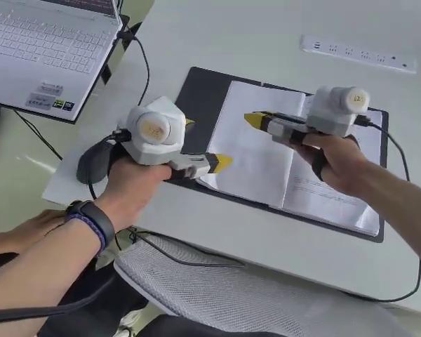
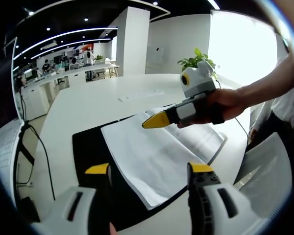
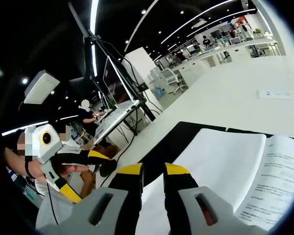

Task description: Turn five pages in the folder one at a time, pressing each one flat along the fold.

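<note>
At the folder's (image 1: pixel 200 98) 7 o'clock corner, left gripper (image 1: pixel 221 162), jaws spread, apparently steadying it; right gripper (image 1: pixel 255 120), jaws drawn together, over the left page (image 1: pixel 249 151), likely for pressing.

We can read no text anywhere. On the folder (image 1: pixel 203 91), at the right of the head view, the right-hand page (image 1: pixel 330 193) carries lines of print too small for us to make out. They blur again at the right edge of the right gripper view (image 3: pixel 279 171). The stickers (image 1: pixel 50 98) on the laptop (image 1: pixel 35 42), upper left, are equally illegible.
</note>
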